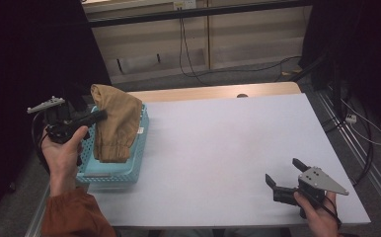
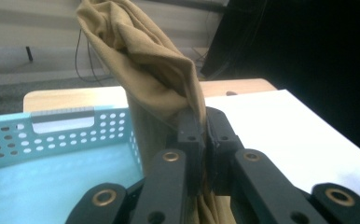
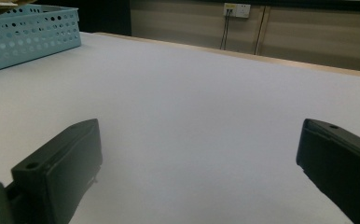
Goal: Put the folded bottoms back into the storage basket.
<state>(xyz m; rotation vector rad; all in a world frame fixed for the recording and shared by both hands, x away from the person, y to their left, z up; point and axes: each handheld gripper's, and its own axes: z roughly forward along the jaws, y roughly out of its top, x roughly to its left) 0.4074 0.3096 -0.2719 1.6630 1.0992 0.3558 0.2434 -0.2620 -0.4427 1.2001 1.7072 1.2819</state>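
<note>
Where the person's right hand rested at the near edge of the table (image 1: 218, 148):
Right gripper (image 1: 286, 174): lay low over the white tabletop, its jaws spread wide with nothing between them; in the right gripper view (image 3: 199, 158) bare table showed in the gap.
Left gripper (image 1: 97, 116): held up at the table's left side, jaws pinched tight on the tan garment; in the left gripper view (image 2: 202, 135) the cloth ran between the closed tips.
Tan garment (image 1: 113, 123): hung from the left gripper over the basket, its lower cuff down inside it, the folded top standing above the rim.
Basket (image 1: 110, 173): light blue, perforated, at the table's left edge.
Wall outlet (image 3: 236, 9): on the far wall, with cables hanging below.
</note>
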